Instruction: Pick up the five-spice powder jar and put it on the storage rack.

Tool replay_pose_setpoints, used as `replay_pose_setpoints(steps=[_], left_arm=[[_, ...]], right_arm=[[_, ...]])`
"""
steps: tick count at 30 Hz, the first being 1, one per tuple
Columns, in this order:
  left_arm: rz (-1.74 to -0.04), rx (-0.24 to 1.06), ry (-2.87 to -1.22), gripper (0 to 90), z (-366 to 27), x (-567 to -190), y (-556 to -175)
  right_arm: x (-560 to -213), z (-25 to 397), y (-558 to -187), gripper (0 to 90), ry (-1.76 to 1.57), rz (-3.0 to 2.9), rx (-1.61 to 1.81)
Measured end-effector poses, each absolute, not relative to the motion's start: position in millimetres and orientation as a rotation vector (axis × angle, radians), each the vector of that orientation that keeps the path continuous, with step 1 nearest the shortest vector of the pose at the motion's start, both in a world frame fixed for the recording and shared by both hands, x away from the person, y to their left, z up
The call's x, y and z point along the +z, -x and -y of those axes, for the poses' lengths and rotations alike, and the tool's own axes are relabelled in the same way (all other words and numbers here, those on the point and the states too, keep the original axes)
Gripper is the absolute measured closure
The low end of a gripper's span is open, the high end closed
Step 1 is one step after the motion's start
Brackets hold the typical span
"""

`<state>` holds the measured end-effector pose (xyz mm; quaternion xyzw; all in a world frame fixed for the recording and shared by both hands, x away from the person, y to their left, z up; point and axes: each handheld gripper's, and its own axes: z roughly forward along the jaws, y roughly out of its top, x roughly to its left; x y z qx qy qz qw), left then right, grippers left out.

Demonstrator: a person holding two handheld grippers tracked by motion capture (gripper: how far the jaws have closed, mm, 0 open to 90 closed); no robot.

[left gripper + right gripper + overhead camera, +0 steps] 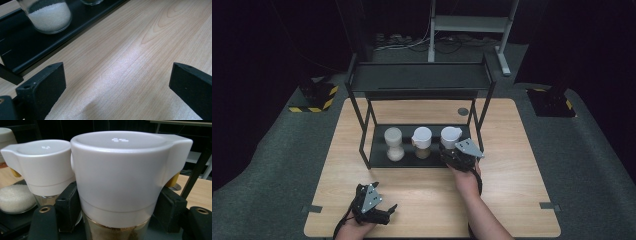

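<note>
On the black tray [379,150] under the metal rack [419,77], the rightmost of three jars [451,136] stands with the right gripper [455,156] set against its near side. From the right gripper view, this white-lidded jar [120,177] sits between the two black jaws, which flank its glass body just below the lid; they are close on either side, but actual contact cannot be confirmed. That view records a brownish fill at the jar's lower edge, cut off by the frame, and the lid's spout to the right. It also shows the middle jar [43,167] just beside and a jar of white granules [15,197] at far left, partly cropped.

The high view places all three jars in a row, with the leftmost jar [393,144] apart from the other two. The left gripper [373,206] rests on the worktop [512,165] near its front edge, well apart from the tray. The left gripper view shows its jaws spread wide over bare wood, holding nothing; the granule jar [48,15] appears above, its top cut off.
</note>
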<state>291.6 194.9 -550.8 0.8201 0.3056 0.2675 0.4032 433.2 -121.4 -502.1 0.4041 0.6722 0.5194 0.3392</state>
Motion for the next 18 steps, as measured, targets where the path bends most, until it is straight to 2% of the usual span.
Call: replay_pose_setpoints(steps=[18], left_arm=[[-0.771,0.673,-2.069,1.1,-195.4,-550.7,-291.7]], right_arm=[[-511.9,115.5,-443.9,30.2,-1.086,-1.766,1.337]])
